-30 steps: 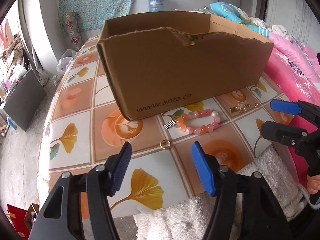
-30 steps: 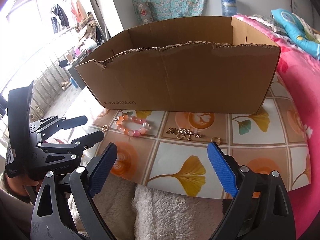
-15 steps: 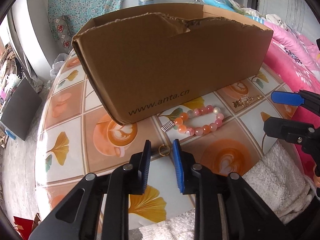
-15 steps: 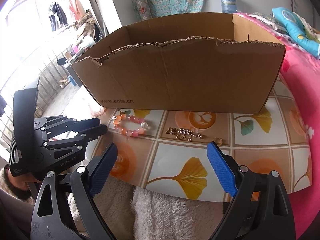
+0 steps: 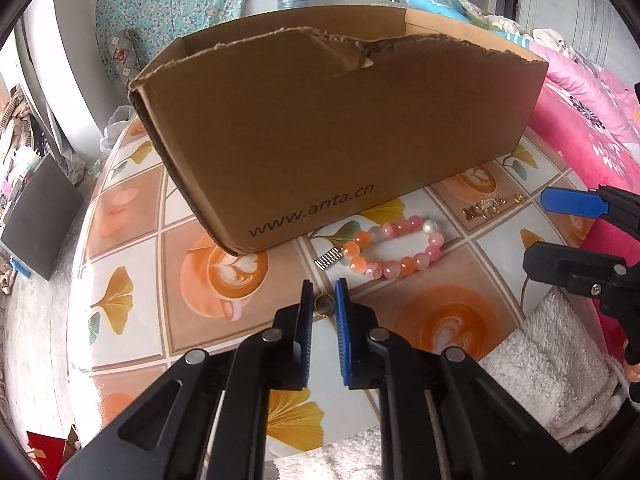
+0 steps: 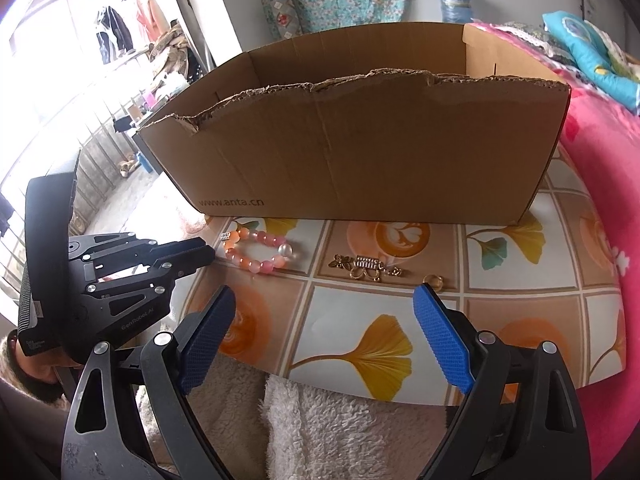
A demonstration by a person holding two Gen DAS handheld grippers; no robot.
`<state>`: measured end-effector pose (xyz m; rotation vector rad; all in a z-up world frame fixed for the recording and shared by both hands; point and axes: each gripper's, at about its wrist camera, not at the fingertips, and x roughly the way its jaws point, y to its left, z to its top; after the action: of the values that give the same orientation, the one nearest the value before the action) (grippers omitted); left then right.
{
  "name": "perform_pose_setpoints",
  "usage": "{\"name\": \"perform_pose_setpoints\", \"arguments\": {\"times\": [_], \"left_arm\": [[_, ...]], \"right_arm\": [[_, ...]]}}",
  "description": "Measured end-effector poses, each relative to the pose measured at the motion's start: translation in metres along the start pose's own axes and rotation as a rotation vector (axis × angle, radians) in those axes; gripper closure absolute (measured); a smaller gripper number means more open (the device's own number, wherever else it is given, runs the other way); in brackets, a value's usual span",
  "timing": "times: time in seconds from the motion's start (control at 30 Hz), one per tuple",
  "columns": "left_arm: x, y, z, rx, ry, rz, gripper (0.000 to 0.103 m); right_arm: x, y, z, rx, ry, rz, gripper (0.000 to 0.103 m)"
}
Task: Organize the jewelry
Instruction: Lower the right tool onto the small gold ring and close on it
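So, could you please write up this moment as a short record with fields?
surface: tiled-pattern table
container: open cardboard box, standing upright at the back of the table
left gripper: jaws closing around a small gold ring, which lies between the pads on the table
right gripper: open, nothing between the jaws
bead bracelet: pink and orange, lying in front of the box
silver clasp: beside the bracelet
gold charm piece: on the table
second gold ring: just right of the charm piece
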<state>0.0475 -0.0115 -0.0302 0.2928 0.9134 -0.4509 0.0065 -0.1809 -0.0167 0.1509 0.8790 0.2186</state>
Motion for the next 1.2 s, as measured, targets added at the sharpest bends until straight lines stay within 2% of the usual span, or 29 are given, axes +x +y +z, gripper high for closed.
{"name": "perform_pose_setpoints", "arguments": {"times": [0.2, 0.47, 0.57, 0.7, 0.83, 1.07, 1.2], "left_arm": [[-0.002, 0.007, -0.001, -0.032, -0.002, -0.008, 0.093], [-0.007, 0.013, -0.001, -0.054, -0.019, 0.006, 0.093], [-0.008, 0.013, -0.001, -0.061, -0.026, 0.009, 0.093], [-0.008, 0.015, -0.001, -0.061, -0.027, 0.012, 0.093], [-0.009, 0.015, -0.001, -0.068, -0.027, 0.013, 0.093], [-0.009, 0.016, -0.002, -0.069, -0.026, 0.013, 0.093], [-0.011, 0.016, -0.003, -0.066, -0.031, 0.014, 0.093]], "right_arm": [[-0.005, -0.002, -0.001, 0.001, -0.014, -0.011, 0.018], [-0.017, -0.025, 0.001, 0.025, -0.059, -0.086, 0.027], [-0.016, -0.036, 0.003, 0.021, -0.056, -0.122, 0.036], [-0.009, -0.045, 0.004, -0.025, -0.041, -0.151, 0.055], [-0.003, -0.045, 0.002, -0.099, -0.019, -0.142, 0.068], [0.011, -0.046, -0.003, -0.219, 0.031, -0.075, 0.078], [0.011, -0.051, -0.003, -0.252, 0.027, -0.032, 0.082]]}}
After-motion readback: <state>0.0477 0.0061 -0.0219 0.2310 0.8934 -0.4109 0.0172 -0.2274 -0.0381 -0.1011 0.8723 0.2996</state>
